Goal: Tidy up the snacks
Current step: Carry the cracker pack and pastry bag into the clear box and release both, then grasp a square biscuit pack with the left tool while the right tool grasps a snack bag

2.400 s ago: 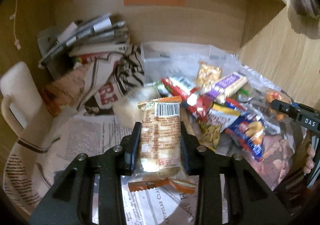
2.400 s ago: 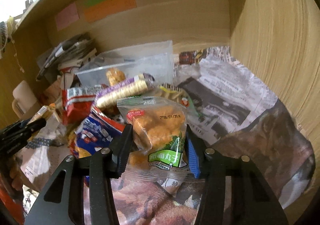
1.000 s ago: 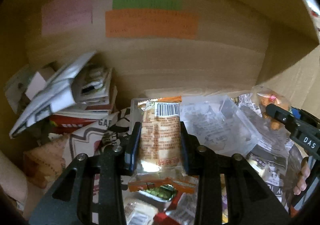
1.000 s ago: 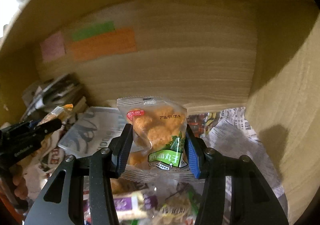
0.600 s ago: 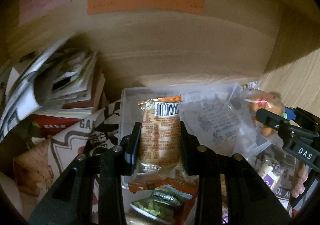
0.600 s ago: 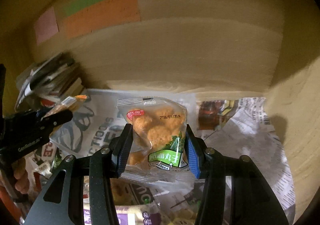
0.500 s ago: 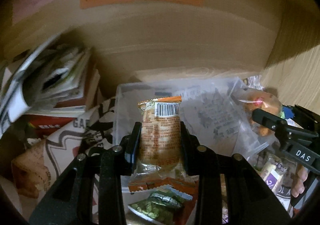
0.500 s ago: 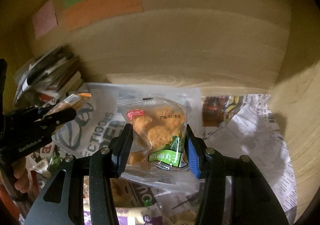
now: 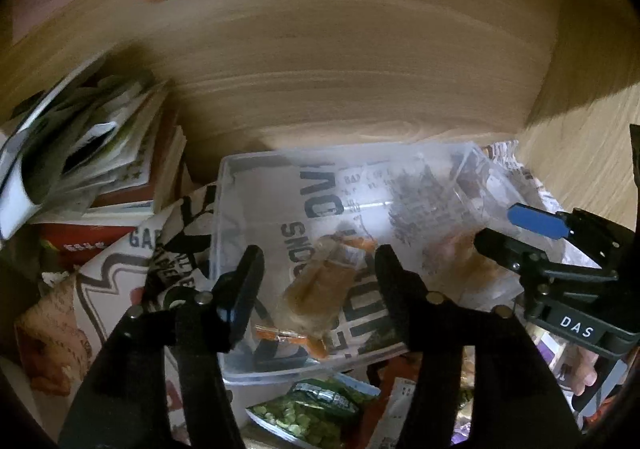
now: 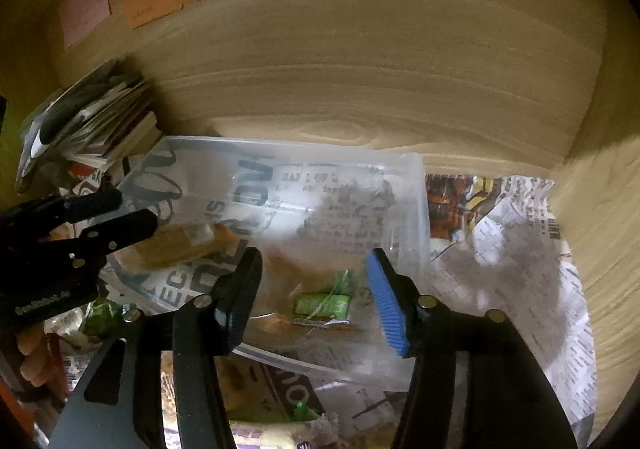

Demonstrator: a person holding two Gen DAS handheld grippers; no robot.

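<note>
A clear plastic box (image 9: 224, 209) stands against the wooden back wall; it also shows in the right wrist view (image 10: 416, 209). My left gripper (image 9: 318, 261) is open above it, and the brown-orange snack pack (image 9: 316, 297) lies in the box below the fingers. My right gripper (image 10: 314, 265) is open over the box's right half, with the orange snack bag with the green label (image 10: 320, 305) lying in the box beneath it. Each gripper shows in the other's view: the right one (image 9: 516, 229) and the left one (image 10: 120, 213).
A stack of books and papers (image 9: 92, 165) sits left of the box. Loose snack packs, among them a green pea bag (image 9: 308, 409), lie in front of it on newspaper (image 10: 520, 261). Wooden walls close the back and right side.
Both grippers have opened and let go of their snack packs, which now lie in the clear box. Both moved closer over the box.
</note>
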